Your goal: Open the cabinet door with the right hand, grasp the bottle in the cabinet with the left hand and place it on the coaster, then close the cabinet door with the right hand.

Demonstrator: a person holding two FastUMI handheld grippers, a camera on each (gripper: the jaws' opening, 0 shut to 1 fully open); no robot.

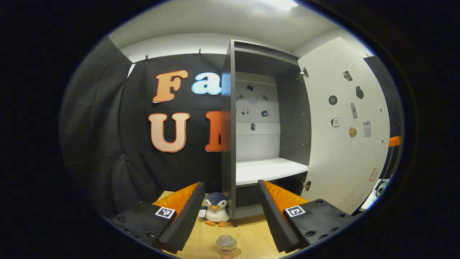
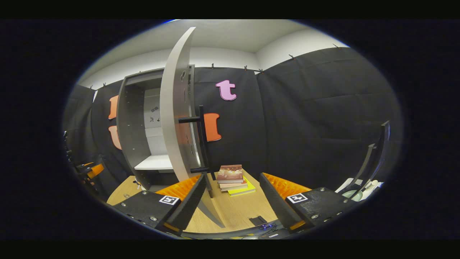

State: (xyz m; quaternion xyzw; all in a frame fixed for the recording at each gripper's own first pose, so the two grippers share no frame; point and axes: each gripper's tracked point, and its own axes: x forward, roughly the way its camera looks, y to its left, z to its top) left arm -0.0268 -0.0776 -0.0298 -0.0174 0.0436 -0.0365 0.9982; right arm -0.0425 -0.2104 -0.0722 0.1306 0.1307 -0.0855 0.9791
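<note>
1. In the left gripper view, the left gripper (image 1: 230, 212) is seen at 6 o'clock with its two fingers set well apart; nothing is held between them.
2. The bottle (image 1: 226, 244) is found at 6 o'clock of that view, low between the fingers but touched by neither. It stands upright on the coaster (image 1: 231, 254), of which a sliver is seen at the very bottom edge.
3. The table (image 1: 251, 233) is seen as a light wood surface beneath the bottle.
4. A toy penguin (image 1: 216, 213) is placed just beyond the bottle, upright, just beside the cabinet's lower left corner.
5. The cabinet (image 1: 227, 144) is seen at 12 o'clock from the bottle, with its white shelf (image 1: 267, 171) bare. Small stickers are seen on its back panel.
6. The door (image 1: 341, 136) is swung wide open at 3 o'clock of the view, with stickers on its inner face.
7. In the right gripper view, the right gripper (image 2: 233, 201) is seen at 6 o'clock, its fingers likewise spread apart and clamped on nothing.
8. The door (image 2: 176, 118) is seen there edge-on at 11 o'clock, with its dark bar handle (image 2: 201, 138) just above the gripper's left finger; contact cannot be told.
9. A stack of books (image 2: 233, 178) is seen on the table beyond the fingers, near 12 o'clock of the gap.
</note>
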